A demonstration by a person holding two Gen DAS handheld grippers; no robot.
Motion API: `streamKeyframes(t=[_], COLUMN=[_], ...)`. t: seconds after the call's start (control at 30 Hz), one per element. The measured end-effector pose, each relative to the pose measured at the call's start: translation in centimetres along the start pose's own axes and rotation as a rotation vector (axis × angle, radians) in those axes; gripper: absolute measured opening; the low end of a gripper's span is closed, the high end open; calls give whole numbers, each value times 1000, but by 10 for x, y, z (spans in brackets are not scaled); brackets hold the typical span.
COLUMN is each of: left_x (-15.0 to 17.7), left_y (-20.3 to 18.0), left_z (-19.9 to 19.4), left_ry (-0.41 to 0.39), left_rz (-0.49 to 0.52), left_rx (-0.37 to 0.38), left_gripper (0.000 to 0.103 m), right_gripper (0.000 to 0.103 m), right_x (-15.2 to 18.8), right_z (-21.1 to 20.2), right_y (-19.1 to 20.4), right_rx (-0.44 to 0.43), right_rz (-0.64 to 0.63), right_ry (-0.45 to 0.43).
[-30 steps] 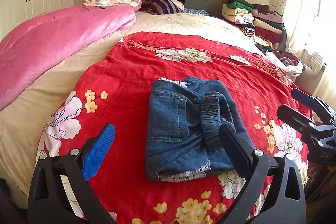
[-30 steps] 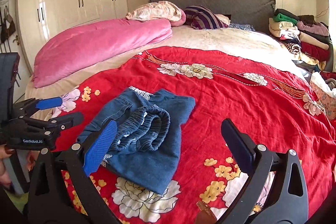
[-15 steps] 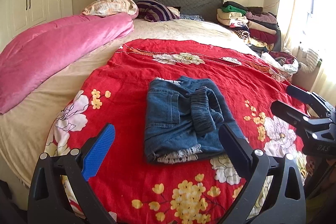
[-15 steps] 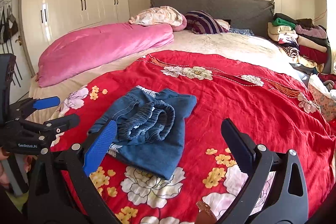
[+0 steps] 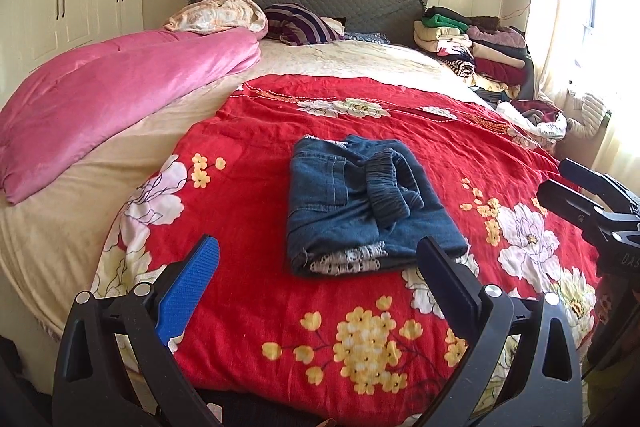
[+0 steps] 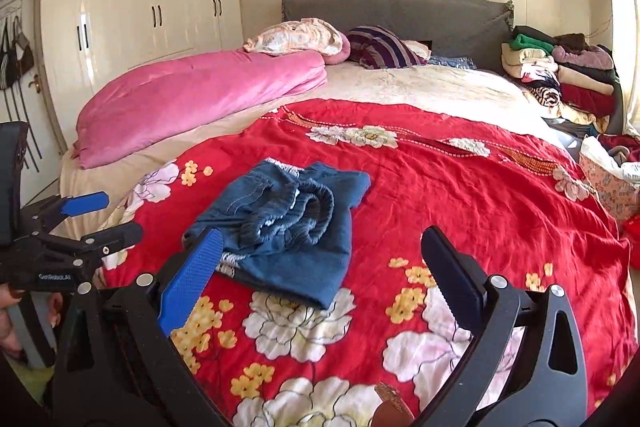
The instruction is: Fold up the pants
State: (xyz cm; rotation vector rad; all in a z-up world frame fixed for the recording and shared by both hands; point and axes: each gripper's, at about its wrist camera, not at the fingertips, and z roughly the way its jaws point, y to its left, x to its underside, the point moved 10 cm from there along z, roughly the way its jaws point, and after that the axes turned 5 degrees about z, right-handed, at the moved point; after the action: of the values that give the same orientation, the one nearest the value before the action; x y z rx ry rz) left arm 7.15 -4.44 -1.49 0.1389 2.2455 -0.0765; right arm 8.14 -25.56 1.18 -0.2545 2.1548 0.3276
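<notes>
— Where are the grippers?
— Both hang over the near edge of the red blanket (image 5: 248, 195). The left gripper (image 5: 316, 267) and right gripper (image 6: 320, 259) have fingers wide apart, holding nothing.
— And the pants?
— The pants (image 5: 360, 203) lie folded mid-blanket. The hands are mostly hidden.

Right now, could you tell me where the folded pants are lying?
The folded pants lie on the red floral blanket mid-bed in the left wrist view, ahead of both open grippers, with the pink duvet further left.
</notes>
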Motion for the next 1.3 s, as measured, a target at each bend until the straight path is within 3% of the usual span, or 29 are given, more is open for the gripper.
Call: streamKeyframes(t=[0.57, 1.3], left_x=[52, 58], left_y=[4, 5], left_z=[14, 18], left_ry=[96, 120], left_rz=[-38, -44], left_rx=[13, 7], left_gripper=[98, 99], right_gripper=[94, 94], right_x=[66, 72], right_z=[15, 19], right_y=[-9, -6], right_rx=[34, 25], right_rz=[59, 50], right_ry=[141, 163])
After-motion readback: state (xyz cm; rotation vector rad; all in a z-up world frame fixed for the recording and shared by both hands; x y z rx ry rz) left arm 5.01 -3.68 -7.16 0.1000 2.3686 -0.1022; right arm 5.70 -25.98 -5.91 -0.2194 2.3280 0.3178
